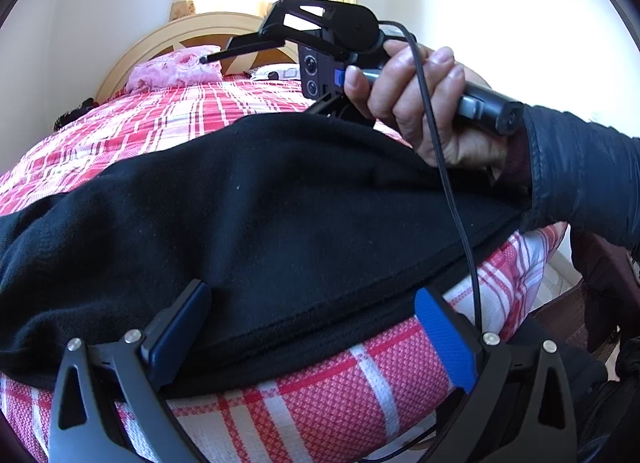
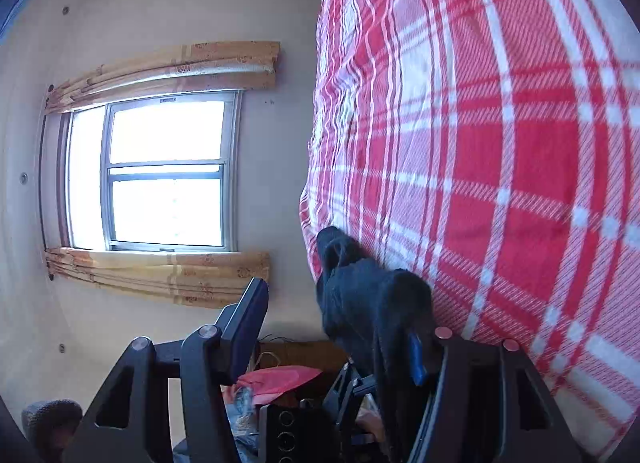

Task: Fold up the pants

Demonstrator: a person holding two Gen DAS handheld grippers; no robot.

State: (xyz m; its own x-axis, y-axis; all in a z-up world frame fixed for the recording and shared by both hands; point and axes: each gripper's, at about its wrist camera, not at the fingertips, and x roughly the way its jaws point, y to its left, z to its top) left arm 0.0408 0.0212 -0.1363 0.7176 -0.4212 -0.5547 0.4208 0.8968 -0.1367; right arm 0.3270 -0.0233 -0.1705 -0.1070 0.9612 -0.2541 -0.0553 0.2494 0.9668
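Observation:
Black pants [image 1: 260,215] lie spread across a bed with a red and white plaid sheet [image 1: 328,391]. My left gripper [image 1: 312,327] stands wide open at the pants' near hem, with its left finger [image 1: 176,335] over the cloth and its blue pad on the sheet. A hand [image 1: 420,103] holds my right gripper [image 1: 264,83] beyond the far edge of the pants, rolled on its side. In the right wrist view, my right gripper [image 2: 332,343] is open; a bunch of the pants [image 2: 368,303] rests against its right finger [image 2: 416,359], away from the left finger.
A wooden headboard [image 1: 192,27] and a pink pillow [image 1: 176,67] are at the bed's far end. A black cable [image 1: 452,203] hangs from the right gripper across the pants. Beside the bed are a window [image 2: 160,171] with curtains and a red bag [image 2: 280,379].

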